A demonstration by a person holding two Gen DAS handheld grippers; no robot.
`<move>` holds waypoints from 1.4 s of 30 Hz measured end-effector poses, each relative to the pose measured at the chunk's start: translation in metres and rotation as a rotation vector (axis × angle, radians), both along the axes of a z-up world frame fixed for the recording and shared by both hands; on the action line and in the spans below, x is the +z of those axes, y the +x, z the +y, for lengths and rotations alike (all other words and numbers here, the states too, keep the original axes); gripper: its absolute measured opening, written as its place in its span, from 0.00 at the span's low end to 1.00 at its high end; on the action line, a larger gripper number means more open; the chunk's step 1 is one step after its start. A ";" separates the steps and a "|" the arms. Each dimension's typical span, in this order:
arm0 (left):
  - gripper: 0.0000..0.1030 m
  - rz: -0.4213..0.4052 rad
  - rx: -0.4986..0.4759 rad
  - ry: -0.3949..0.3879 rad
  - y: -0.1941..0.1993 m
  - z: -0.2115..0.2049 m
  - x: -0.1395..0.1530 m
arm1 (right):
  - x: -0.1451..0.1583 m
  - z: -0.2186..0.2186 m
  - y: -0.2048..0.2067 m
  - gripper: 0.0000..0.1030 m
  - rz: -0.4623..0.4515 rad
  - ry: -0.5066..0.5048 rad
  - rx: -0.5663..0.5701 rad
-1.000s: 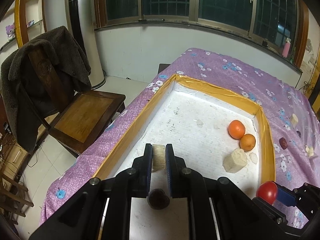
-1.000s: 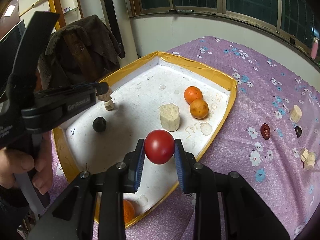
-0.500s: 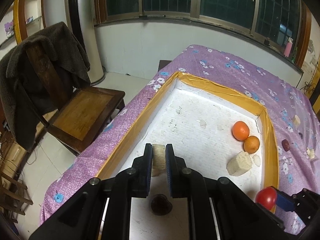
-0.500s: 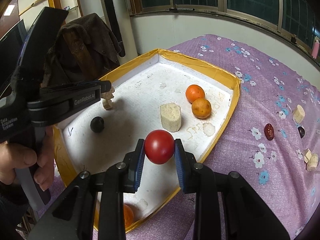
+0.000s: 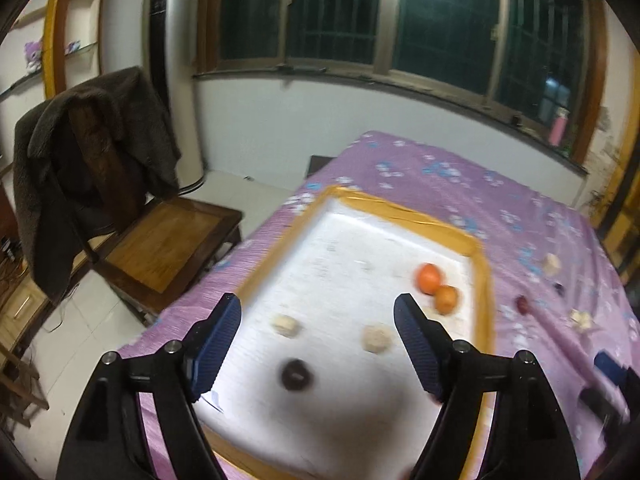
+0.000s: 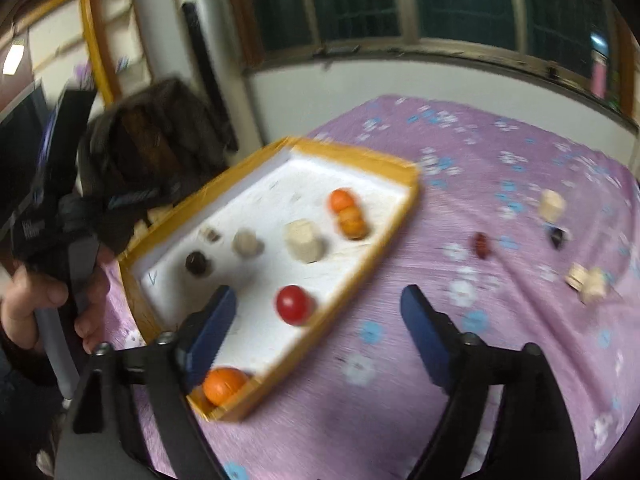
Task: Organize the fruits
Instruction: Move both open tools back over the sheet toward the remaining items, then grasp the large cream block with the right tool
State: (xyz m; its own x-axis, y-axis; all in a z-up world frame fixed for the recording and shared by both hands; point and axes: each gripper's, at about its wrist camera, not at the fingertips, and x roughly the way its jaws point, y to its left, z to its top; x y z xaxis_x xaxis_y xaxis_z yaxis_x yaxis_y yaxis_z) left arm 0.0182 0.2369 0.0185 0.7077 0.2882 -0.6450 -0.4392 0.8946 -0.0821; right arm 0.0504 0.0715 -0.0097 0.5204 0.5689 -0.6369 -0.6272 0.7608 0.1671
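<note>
With both claws spread wide and holding nothing, I treat this moment as the gap between a placement and the next pickup. My left claw [image 5: 318,334] hangs above the near half of the white tray [image 5: 486,280], jaws fully apart; below it lie a dark round fruit [image 5: 296,375] and two pale chunks [image 5: 285,325]. My right claw [image 6: 318,326] is equally wide open, over the tray's right-hand rim. A red fruit [image 6: 294,305] rests on the tray floor just inside that rim, and a pair of oranges [image 6: 347,213] sit touching each other toward the far corner. A third orange [image 6: 224,384] lies in the near corner.

Several pieces are outside the tray on the purple floral cloth [image 6: 500,152]: a dark red piece [image 6: 482,245], a small black piece [image 6: 558,236], a pale chunk [image 6: 552,203] beyond it, and pale bits [image 6: 588,278] further right. Both views are motion-blurred, so I can only say these are probably dried fruit and cut pieces.

Procedure for the next step, as I judge it:
1. Keep the right claw open and carry it to the nearest loose piece on the cloth.
2. Centre the piece between the pads before closing.
3. Close gently; small pieces may roll or drag the cloth.
4. Keep the left claw away from the right's return path.
</note>
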 end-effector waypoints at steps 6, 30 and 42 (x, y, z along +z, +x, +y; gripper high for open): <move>0.77 -0.031 -0.150 -0.010 -0.005 -0.070 0.000 | -0.006 -0.136 0.030 0.92 0.034 0.151 -0.230; 0.78 0.095 -0.302 0.001 0.074 -0.174 -0.055 | -0.018 -0.191 0.144 0.62 0.000 -0.220 -0.285; 0.78 0.124 -0.294 0.008 0.121 -0.182 -0.060 | -0.050 -0.164 0.159 0.38 0.028 -0.284 -0.249</move>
State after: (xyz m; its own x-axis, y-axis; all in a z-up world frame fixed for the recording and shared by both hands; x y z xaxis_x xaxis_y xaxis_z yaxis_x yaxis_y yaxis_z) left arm 0.1393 0.0547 -0.0411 0.6778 0.0879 -0.7300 -0.1676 0.9852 -0.0370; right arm 0.2093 -0.0923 -0.0597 0.6009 0.2264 -0.7666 -0.4157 0.9077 -0.0578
